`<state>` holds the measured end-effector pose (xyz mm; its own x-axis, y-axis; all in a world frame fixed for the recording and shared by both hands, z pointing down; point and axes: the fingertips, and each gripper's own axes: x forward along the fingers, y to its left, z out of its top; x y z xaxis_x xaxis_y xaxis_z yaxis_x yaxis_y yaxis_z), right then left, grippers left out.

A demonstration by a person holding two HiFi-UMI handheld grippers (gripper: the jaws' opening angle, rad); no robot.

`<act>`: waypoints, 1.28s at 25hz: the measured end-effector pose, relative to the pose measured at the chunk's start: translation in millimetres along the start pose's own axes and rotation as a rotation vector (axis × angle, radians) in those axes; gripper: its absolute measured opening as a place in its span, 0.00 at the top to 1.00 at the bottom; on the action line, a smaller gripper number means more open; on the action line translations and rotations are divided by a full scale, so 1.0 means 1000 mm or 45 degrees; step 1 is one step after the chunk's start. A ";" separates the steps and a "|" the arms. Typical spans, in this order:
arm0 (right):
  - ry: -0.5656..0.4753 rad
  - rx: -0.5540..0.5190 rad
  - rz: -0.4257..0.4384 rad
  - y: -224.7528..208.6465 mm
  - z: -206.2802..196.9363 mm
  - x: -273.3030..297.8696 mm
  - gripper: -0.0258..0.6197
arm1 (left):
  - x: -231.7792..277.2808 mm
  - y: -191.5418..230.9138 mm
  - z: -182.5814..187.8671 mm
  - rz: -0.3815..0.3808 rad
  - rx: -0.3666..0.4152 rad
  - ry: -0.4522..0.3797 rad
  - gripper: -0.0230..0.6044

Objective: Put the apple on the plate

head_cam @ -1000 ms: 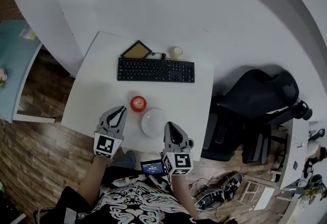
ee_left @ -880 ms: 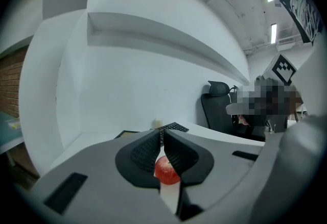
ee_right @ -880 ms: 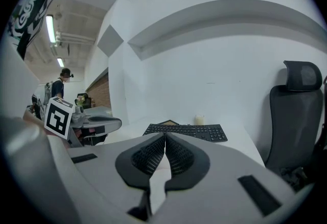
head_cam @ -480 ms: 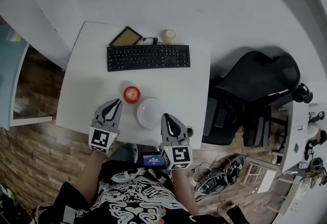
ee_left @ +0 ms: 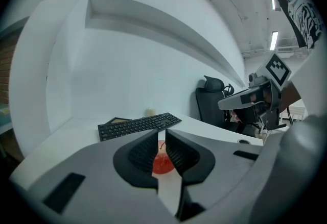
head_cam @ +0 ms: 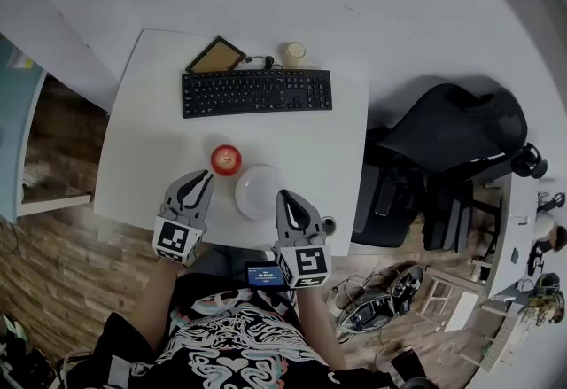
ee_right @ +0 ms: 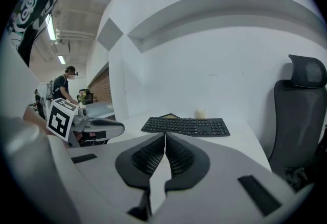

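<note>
A red apple [head_cam: 226, 159] sits on the white table [head_cam: 142, 139], just left of a white plate [head_cam: 259, 192] near the front edge. My left gripper [head_cam: 206, 175] points at the apple from the near side, a short way off it. Its jaws are opening, a narrow gap shows, and nothing is between them. In the left gripper view the apple [ee_left: 162, 163] shows through the gap of that gripper [ee_left: 161, 136]. My right gripper [head_cam: 282, 197] hangs at the plate's near right edge, shut and empty. In the right gripper view its tips [ee_right: 164, 136] meet.
A black keyboard [head_cam: 257, 92] lies across the far half of the table. Behind it are a small framed board [head_cam: 215, 54] and a pale cup [head_cam: 294, 52]. A black office chair [head_cam: 452, 157] stands right of the table. Shoes and cables lie on the floor.
Both grippers have sunk a little and drawn nearer the table's front edge. The apple and the plate stay where they were on the table.
</note>
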<state>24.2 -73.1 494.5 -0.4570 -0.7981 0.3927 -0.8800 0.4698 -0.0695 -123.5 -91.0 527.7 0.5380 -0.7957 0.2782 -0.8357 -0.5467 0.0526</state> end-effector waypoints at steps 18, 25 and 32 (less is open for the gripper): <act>0.098 -0.031 0.095 -0.003 -0.019 0.050 0.91 | 0.033 0.007 -0.040 -0.072 -0.083 0.132 0.51; 0.139 -0.027 0.145 -0.010 -0.031 0.079 0.91 | 0.051 0.008 -0.053 -0.082 -0.099 0.149 0.44; 0.181 0.013 0.187 -0.004 -0.042 0.100 0.91 | 0.058 0.011 -0.056 -0.080 -0.041 0.167 0.37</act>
<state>-12.7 -138.7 572.6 -0.5586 -0.6596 0.5029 -0.8068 0.5728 -0.1448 -107.2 -128.4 597.6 0.5719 -0.7182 0.3964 -0.8052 -0.5839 0.1039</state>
